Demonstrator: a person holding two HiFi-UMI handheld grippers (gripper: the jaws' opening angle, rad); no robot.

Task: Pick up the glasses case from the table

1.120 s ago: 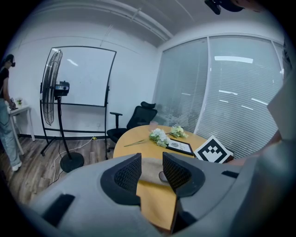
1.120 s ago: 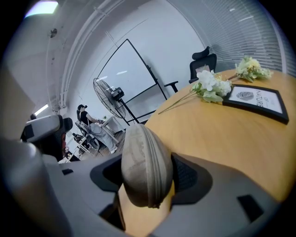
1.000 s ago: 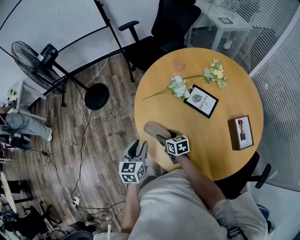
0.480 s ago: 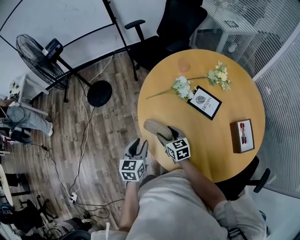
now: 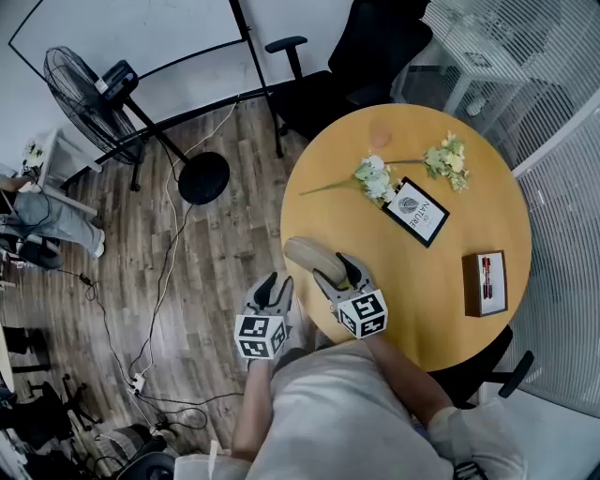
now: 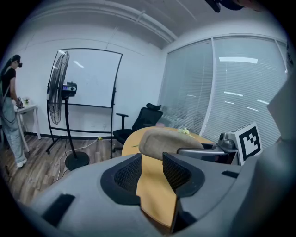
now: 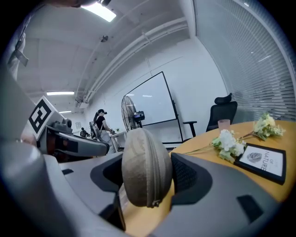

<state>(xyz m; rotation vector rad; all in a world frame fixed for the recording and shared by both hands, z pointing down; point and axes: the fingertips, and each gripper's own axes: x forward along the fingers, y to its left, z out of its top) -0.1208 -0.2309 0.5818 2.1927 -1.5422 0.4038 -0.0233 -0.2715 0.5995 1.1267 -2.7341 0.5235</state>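
Bright, even indoor light — a ceiling lamp [image 7: 105, 12] glares in the right gripper view, blinds [image 6: 240, 92] glow pale. Shadows are soft. Both gripper views bow strongly, corners black; near foreground slightly blurred.

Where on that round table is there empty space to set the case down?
The widest bare patch of table lies between the framed card, the small box and the near edge. The right side, between box and flowers, is free too. The far part is crowded: flowers, card and a pink cup.
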